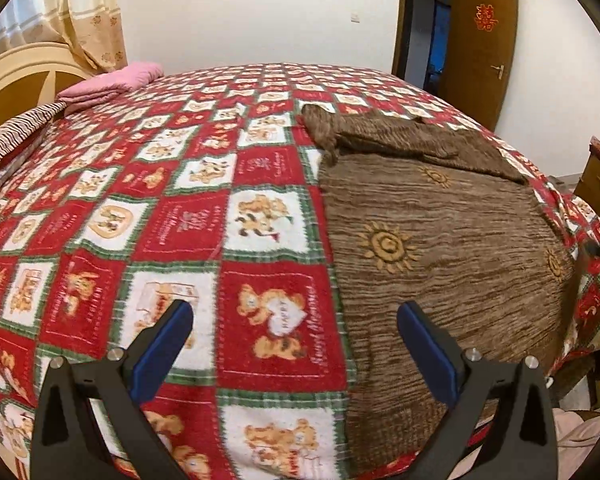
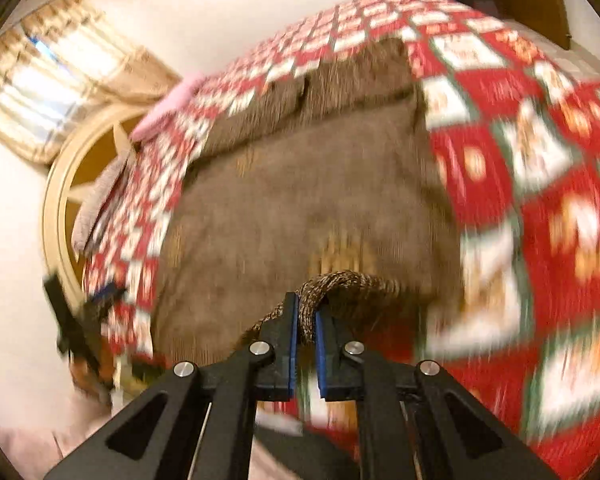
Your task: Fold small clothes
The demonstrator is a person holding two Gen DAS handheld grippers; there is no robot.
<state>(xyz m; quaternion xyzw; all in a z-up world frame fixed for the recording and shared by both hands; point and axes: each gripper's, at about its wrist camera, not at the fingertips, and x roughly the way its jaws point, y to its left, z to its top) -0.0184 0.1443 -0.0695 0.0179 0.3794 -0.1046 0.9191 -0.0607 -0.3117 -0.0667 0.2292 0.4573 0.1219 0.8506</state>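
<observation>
Two grippers | right gripper (image 2: 307, 316) pinching brown garment (image 2: 300, 184) edge | left gripper (image 1: 296, 332) beside it

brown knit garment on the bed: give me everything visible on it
The brown garment is a soft, ribbed, chenille-like knit in mottled brown with tan sun motifs. It lies mostly flat on the red, white and green teddy-bear blanket, with its far end folded over into a darker band of creases. The right gripper is shut on its near edge, bunching it into a raised roll. The left gripper is open over the garment's left edge, not gripping it.
</observation>
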